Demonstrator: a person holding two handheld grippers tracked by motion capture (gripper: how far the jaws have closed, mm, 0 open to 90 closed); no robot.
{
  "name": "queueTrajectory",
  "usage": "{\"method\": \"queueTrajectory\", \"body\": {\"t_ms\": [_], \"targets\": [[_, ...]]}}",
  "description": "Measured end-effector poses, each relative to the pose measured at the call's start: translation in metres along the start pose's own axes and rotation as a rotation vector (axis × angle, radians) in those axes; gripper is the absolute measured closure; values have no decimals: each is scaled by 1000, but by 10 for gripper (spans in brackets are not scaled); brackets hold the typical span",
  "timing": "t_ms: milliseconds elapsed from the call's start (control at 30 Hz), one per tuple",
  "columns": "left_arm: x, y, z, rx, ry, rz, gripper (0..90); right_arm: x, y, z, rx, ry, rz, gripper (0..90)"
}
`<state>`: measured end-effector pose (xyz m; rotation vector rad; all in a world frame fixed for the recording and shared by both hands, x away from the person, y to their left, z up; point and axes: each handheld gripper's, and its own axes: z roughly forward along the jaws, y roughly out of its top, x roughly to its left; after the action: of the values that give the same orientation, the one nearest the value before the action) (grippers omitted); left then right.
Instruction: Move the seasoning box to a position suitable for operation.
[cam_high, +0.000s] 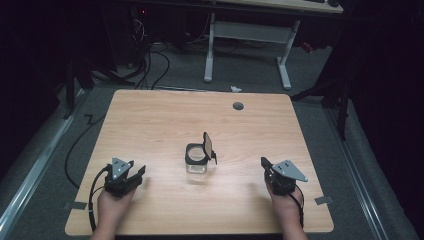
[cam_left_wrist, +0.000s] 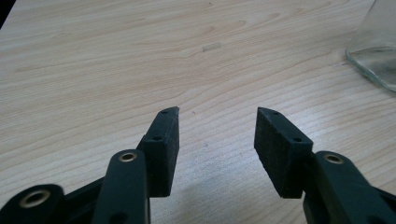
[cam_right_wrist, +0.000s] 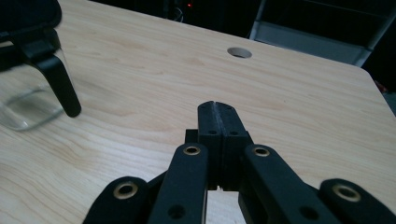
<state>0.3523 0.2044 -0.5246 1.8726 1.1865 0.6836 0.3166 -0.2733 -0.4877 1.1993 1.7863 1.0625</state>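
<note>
High view: a glass jar (cam_high: 197, 161) with a black hinged lid (cam_high: 208, 145) raised upright stands mid-table (cam_high: 150, 120), between the 2 grippers. The left gripper (cam_high: 136, 176) rests at the near left, the right gripper (cam_high: 265, 165) at the near right; both sit well apart from the jar, about equally distant.

Left gripper view: the jaws are spread, gripping nothing. The jar (cam_left_wrist: 376, 56) lies ahead and to their right.

Right gripper view: the jaws are pressed together, empty. The jar (cam_right_wrist: 28, 105) and its black clasp (cam_right_wrist: 58, 81) lie ahead and to the left.
</note>
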Motion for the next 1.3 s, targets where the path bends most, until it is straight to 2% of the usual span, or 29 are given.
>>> {"method": "queueTrajectory", "body": {"t_ms": [233,367,667,767,933,1033,1300], "targets": [[-1,0,1,6,-19,-2,515,5,12,2,-7,39,1,900],[-1,0,2,10,-22,-4,518,10,20,5,-18,67,22,900],[1,0,1,4,-25,0,493,20,32,12,-28,100,25,900],[2,0,0,2,-31,-12,485,22,35,14,-29,108,36,900],[2,0,0,6,-38,-7,470,32,43,22,-31,138,16,900],[2,0,0,6,-41,-5,462,43,50,30,-27,166,-4,900],[3,-1,1,15,-42,6,446,59,62,41,-24,205,-18,900]]}}
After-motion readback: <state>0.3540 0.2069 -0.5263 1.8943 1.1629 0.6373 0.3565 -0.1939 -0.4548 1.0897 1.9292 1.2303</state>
